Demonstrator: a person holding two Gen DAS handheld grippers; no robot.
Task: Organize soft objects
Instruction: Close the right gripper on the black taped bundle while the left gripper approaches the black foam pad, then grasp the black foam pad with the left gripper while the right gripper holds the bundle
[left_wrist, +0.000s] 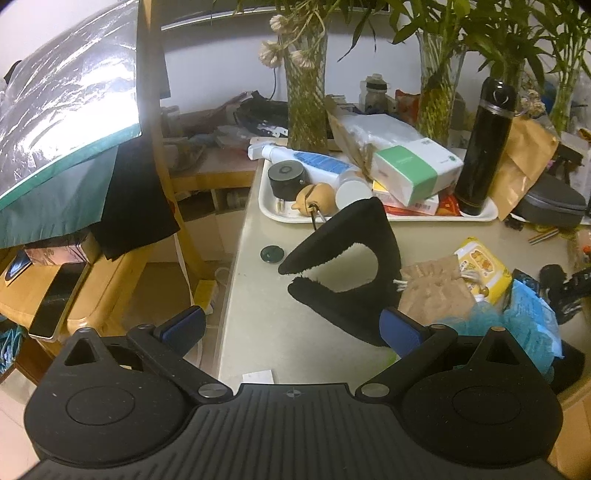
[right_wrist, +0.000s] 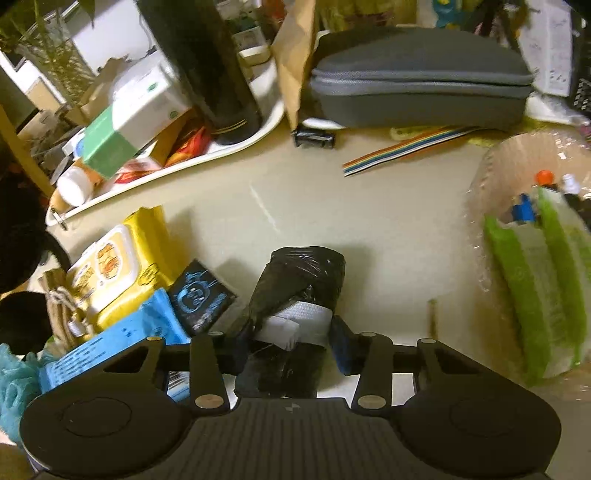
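A black fuzzy soft piece (left_wrist: 351, 266) with white edges lies on the beige table, its near end against the right pad of my left gripper (left_wrist: 291, 326), which is open wide. Beside it sit a brown drawstring pouch (left_wrist: 436, 291), a yellow wipes pack (left_wrist: 480, 269) and a blue packet (left_wrist: 532, 325). In the right wrist view my right gripper (right_wrist: 291, 349) is shut on a black plastic roll (right_wrist: 299, 288) with a grey band. The yellow wipes pack (right_wrist: 118, 266), the blue packet (right_wrist: 110, 343) and a small black-and-blue pack (right_wrist: 201, 297) lie to its left.
A white tray (left_wrist: 266, 199) at the back holds a black flask (left_wrist: 484, 147), a tissue box (left_wrist: 413, 170) and bottles. Glass vases (left_wrist: 306, 92) stand behind. A grey zip case (right_wrist: 417, 77), rainbow ribbon cable (right_wrist: 399, 147) and a clear bag with green packs (right_wrist: 535, 280) lie right.
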